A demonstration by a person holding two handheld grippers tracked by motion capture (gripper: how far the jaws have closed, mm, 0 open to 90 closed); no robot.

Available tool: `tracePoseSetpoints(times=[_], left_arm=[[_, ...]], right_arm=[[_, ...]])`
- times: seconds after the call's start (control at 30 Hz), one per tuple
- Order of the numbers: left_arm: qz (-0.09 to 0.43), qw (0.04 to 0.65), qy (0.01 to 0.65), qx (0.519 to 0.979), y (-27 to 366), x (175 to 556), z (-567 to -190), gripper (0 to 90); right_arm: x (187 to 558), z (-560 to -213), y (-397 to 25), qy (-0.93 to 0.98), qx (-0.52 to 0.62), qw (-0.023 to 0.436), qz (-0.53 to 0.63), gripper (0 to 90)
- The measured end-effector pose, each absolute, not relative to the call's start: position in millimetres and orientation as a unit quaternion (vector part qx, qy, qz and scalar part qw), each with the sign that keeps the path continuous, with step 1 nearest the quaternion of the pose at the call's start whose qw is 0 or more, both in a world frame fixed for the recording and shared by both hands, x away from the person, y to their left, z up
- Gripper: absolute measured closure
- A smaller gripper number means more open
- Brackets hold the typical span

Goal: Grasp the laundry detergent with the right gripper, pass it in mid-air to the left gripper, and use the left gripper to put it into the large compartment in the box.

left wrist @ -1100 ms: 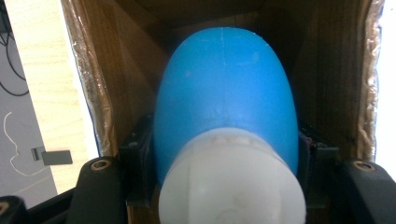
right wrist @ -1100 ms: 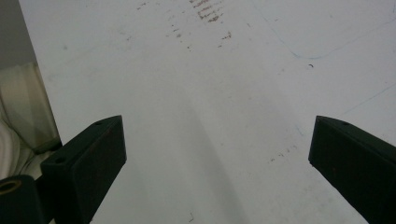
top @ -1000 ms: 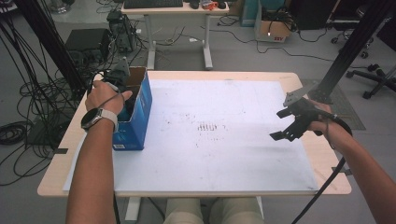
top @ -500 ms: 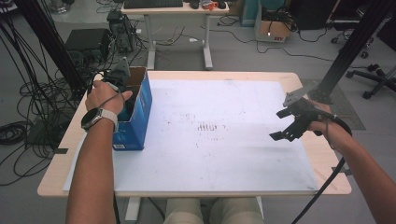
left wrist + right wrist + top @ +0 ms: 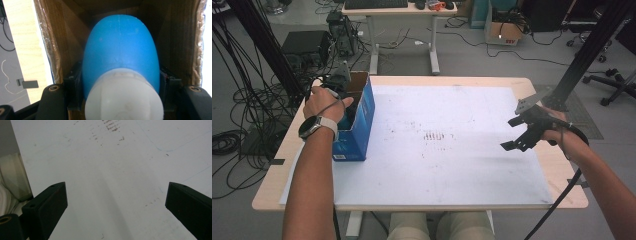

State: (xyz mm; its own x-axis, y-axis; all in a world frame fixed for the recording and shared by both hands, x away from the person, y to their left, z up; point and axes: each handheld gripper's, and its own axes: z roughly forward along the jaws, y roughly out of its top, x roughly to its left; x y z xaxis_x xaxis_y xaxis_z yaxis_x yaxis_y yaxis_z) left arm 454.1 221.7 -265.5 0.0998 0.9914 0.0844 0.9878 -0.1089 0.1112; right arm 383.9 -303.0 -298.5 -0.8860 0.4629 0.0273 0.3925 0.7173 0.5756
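Left gripper (image 5: 120,100): blue bottle (image 5: 120,50) clamped inside cardboard box (image 5: 362,107).
Right gripper (image 5: 116,205): jaws spread wide, held above surface (image 5: 452,165).

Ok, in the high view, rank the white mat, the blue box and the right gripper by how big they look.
Largest to smallest:
1. white mat
2. blue box
3. right gripper, though held above the table and nearer the camera, so unsure

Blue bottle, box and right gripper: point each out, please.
Blue bottle (image 5: 120,47), left gripper view, its rounded blue body.
Box (image 5: 362,117), high view, its blue outer side wall.
Right gripper (image 5: 510,133), high view, between its open jaw tips.
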Motion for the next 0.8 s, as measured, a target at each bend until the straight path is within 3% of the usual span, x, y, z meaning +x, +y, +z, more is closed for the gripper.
tracePoseSetpoints(times=[0.8], left_arm=[[0.064,0.016,0.669,0.741,222.8,455.8,-265.6,37.3]], right_arm=[[384.1,-303.3,-303.6,0.924,0.233,0.055,0.298,4.1]])
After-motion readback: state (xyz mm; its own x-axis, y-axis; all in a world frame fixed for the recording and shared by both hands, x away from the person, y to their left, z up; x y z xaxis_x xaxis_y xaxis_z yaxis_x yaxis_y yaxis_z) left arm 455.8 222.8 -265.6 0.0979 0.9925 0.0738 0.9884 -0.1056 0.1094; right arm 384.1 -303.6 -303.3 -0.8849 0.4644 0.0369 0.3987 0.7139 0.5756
